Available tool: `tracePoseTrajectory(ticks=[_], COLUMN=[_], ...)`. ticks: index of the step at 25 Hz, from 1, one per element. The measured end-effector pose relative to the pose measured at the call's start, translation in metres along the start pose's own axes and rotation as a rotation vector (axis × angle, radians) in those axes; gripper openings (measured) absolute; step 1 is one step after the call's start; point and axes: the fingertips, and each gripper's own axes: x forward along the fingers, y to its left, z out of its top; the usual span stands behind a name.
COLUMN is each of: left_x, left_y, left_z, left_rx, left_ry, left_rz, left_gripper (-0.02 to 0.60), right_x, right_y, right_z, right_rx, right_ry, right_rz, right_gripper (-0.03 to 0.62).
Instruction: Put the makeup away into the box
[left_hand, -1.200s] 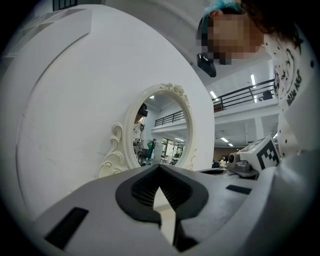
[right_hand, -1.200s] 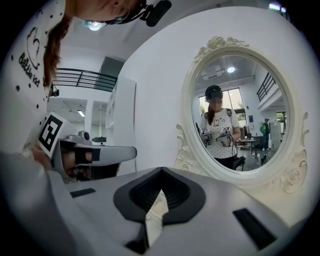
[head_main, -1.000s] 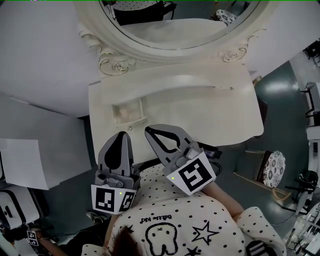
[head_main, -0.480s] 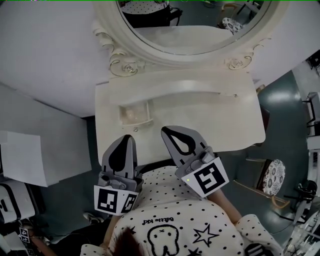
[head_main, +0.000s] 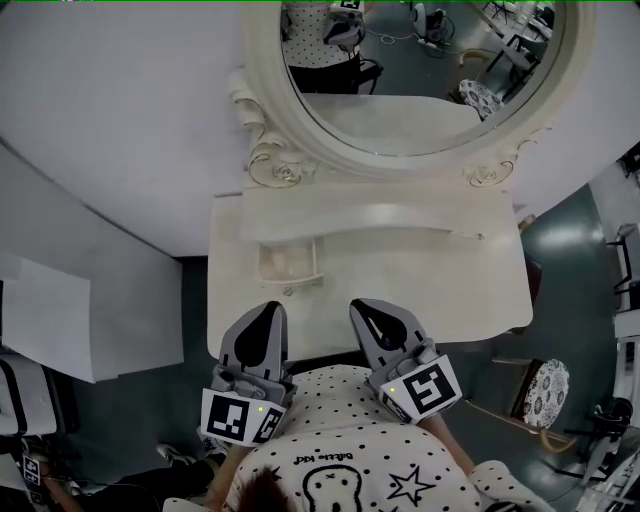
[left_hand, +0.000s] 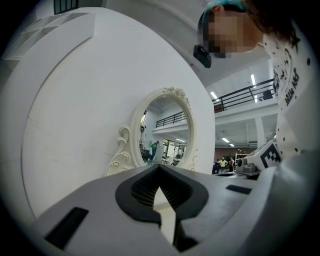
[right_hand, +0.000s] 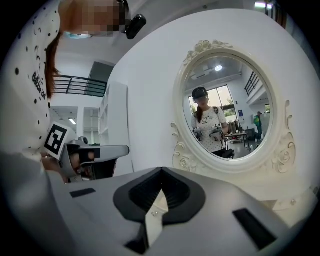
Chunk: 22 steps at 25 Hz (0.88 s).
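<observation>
Right gripper (head_main: 358, 307) edged right; box (head_main: 290, 268) lies up-left of fingers (head_main: 388, 337).

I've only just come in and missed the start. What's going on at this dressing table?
A person in a dotted shirt is at a white dressing table with an oval mirror, holding a gripper in each hand. The left gripper and right gripper are both shut and empty, side by side over the table's near edge. A small open box sits just ahead of the left gripper. No makeup is in sight, and nothing is being handled.
</observation>
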Motion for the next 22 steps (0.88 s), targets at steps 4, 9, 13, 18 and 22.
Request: tracePoseTrajectory(ticks=[4,9,13,18,22], left_x=[0.003,0.004,0.006,0.008,0.009], left_y=[0.002,0.005,0.009,0.013,0.014], left_z=[0.003,0.000,0.004,0.001,0.004], left_rx=[-0.008,-0.029,-0.017,-0.024,-0.027], left_ry=[-0.010,0.015,-0.013,0.014,0.003], left_rz=[-0.007,-0.010,-0.022,-0.026,-0.030], left_gripper=[-0.005,-0.005,-0.005,-0.005,-0.005], right_x=[0.004,0.008,0.012,0.016,0.018], right_y=[-0.002,-0.001,0.000,-0.001,-0.002], right_z=[0.000,-0.002,-0.003,-0.005,-0.005], right_rx=[0.002,0.000,0.000,0.001,-0.003], right_ry=[0.011,0.020,0.027,0.036,0.044], right_rz=[-0.012,-0.017,-0.022,-0.029,-0.032], right_gripper=[0.005,0.006,0.006,0.005,0.005])
